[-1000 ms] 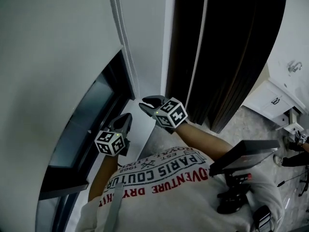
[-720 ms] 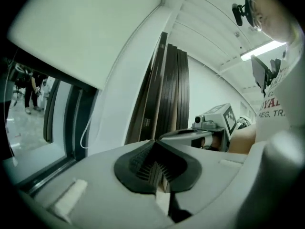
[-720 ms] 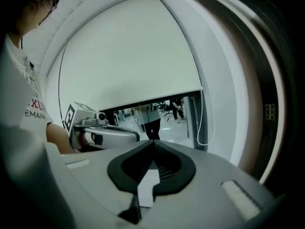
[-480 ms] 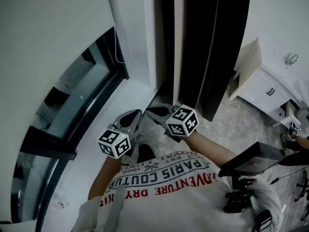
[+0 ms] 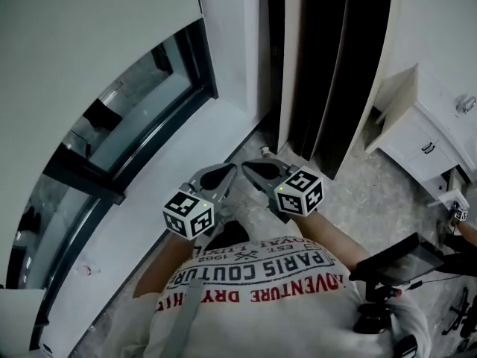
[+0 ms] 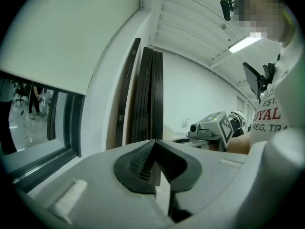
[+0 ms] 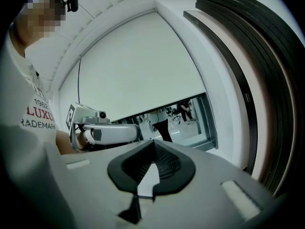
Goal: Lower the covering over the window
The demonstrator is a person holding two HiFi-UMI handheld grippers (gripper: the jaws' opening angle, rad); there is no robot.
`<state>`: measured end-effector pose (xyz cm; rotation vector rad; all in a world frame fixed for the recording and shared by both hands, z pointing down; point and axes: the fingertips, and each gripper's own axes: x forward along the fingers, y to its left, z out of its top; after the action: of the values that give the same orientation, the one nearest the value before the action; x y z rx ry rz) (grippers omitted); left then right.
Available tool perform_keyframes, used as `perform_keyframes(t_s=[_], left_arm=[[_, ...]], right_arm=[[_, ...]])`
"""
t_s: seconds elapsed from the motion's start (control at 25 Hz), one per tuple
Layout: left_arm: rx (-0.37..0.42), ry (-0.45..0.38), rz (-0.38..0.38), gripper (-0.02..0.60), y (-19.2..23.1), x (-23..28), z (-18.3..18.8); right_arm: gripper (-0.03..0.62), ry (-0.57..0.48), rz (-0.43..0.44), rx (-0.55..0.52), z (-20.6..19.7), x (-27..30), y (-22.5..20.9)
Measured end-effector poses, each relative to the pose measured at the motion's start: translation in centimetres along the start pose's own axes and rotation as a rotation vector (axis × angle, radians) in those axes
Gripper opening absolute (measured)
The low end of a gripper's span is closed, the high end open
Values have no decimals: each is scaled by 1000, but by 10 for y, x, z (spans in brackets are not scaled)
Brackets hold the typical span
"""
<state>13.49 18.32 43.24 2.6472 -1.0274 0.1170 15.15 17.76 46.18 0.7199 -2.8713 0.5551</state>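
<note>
A white roller blind [image 5: 97,21] covers the upper part of the window [image 5: 141,118] at the left; a strip of bare glass shows below its edge. The blind fills much of the left gripper view [image 6: 71,32] and the right gripper view [image 7: 138,66], with the glass strip [image 7: 176,118] under it. My left gripper [image 5: 227,168] and right gripper [image 5: 248,166] hover side by side in front of the person's chest, away from the window. Both are shut with nothing between the pads [image 6: 143,159] [image 7: 164,161].
Several dark panels [image 5: 328,66] lean upright against the white wall right of the window. A white cabinet [image 5: 425,140] stands at the right. A dark screen on a mount [image 5: 395,263] sits by the person's right side. The sill [image 5: 201,148] runs below the glass.
Both grippers have drawn back from the wall beside the window toward the person's chest and now sit close together. The head view has swung, so more glass and sill show.
</note>
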Motion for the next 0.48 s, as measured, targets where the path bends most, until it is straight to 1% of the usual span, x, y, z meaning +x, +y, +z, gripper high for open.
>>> perform_keyframes(t_s=[0.2, 0.48], left_arm=[[-2, -9, 13, 2, -18, -12, 2], [8, -22, 23, 2, -35, -27, 0]], right_arm=[[0, -28, 12, 6, 0, -16, 18], [0, -22, -12, -18, -10, -30, 34]])
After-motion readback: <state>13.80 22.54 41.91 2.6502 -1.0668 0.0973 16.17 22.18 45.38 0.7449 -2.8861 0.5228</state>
